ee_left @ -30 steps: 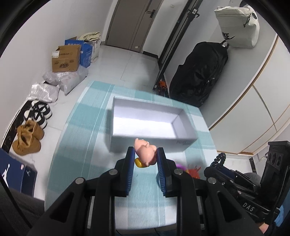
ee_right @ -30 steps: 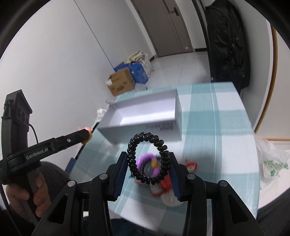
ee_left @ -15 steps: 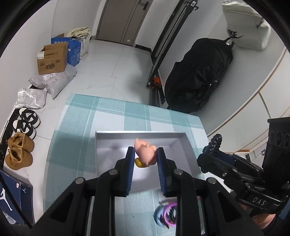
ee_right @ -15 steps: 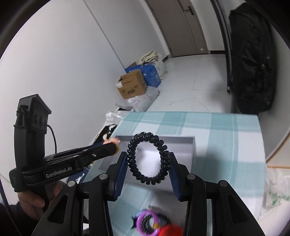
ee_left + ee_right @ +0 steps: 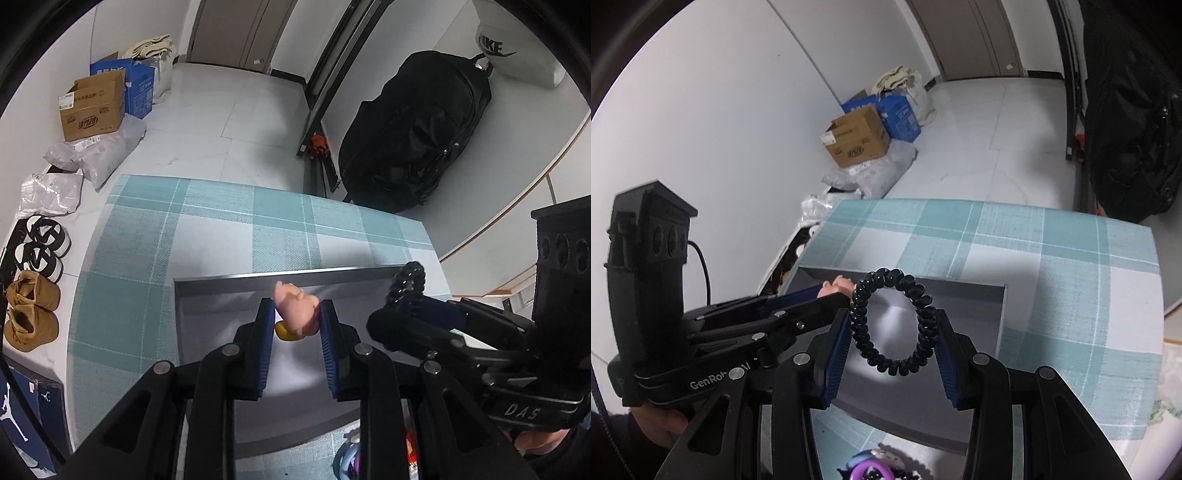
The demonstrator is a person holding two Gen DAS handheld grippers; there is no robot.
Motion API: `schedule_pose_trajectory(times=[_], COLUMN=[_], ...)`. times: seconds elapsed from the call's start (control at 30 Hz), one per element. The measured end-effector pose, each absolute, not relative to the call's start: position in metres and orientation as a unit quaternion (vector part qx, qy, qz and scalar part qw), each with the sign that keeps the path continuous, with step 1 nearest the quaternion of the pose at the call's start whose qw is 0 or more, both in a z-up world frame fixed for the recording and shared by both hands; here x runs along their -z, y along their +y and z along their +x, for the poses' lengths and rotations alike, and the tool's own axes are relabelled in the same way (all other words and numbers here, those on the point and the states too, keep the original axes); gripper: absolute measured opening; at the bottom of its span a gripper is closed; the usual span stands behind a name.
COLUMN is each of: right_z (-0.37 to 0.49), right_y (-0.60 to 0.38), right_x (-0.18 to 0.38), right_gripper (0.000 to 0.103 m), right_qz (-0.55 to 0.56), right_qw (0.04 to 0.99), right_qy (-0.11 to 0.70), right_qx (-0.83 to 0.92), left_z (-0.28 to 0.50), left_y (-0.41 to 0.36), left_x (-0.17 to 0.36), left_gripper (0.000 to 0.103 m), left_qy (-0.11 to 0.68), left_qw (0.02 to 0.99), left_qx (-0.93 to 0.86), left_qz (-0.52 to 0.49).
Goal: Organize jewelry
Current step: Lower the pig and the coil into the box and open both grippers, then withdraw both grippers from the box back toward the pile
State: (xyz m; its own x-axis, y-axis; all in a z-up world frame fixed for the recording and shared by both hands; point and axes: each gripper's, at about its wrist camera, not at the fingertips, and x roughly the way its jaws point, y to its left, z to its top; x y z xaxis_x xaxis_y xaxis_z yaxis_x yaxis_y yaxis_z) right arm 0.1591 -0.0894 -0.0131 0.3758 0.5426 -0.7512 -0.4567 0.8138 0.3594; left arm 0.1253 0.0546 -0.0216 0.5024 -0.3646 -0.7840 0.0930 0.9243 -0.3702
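Note:
My left gripper [image 5: 297, 317] is shut on a small pink figure charm [image 5: 295, 308] with a yellow bit under it, held over the inside of the open grey box [image 5: 207, 306]. My right gripper [image 5: 892, 325] is shut on a black spiral hair tie [image 5: 892, 321], which stands upright as a ring between the blue pads, also over the grey box [image 5: 982, 295]. In the left wrist view the right gripper and its black hair tie [image 5: 408, 282] show at the right. In the right wrist view the left gripper [image 5: 827, 290] reaches in from the left.
The box sits on a teal and white checked tablecloth [image 5: 221, 229]. A purple ring and other trinkets [image 5: 868, 470] lie on the cloth in front of the box. Cardboard boxes [image 5: 92, 107], shoes [image 5: 33, 306] and a black bag [image 5: 417, 129] are on the floor around the table.
Both grippers have moved forward from in front of the box to over its inside, each keeping its hold. The trinket pile has slipped to the bottom edge of both views.

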Motion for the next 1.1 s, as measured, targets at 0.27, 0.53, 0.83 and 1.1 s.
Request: schedule_pose_trajectory(times=[0.27,0.53,0.83,1.1], right_z=[0.164,0.153,0.126,0.091], right_y=[-0.090,-0.102,-0.132,-0.151], right_x=[0.025,0.013,-0.014,-0.029], right_gripper=[0.048,0.063,0.081,0.097], right_qz=[0.058,0.066,0.073,0.062], right_qw=[0.826,0.835,0.870,0.897], right_qy=[0.485,0.463,0.403,0.357], right_qx=[-0.283,-0.290,-0.276,-0.254], left_z=[0.134,0.128,0.105,0.076], left_y=[0.059,0.061,0.076,0.072], left_x=[0.028,0.021,0.006,-0.008], left_gripper=[0.021,0.052,0.055,0.069], left_qy=[0.486,0.464,0.415,0.372], left_qw=[0.849,0.857,0.880,0.903], left_qx=[0.137,0.155,0.132,0.112], left_qz=[-0.155,-0.163,-0.188,-0.184])
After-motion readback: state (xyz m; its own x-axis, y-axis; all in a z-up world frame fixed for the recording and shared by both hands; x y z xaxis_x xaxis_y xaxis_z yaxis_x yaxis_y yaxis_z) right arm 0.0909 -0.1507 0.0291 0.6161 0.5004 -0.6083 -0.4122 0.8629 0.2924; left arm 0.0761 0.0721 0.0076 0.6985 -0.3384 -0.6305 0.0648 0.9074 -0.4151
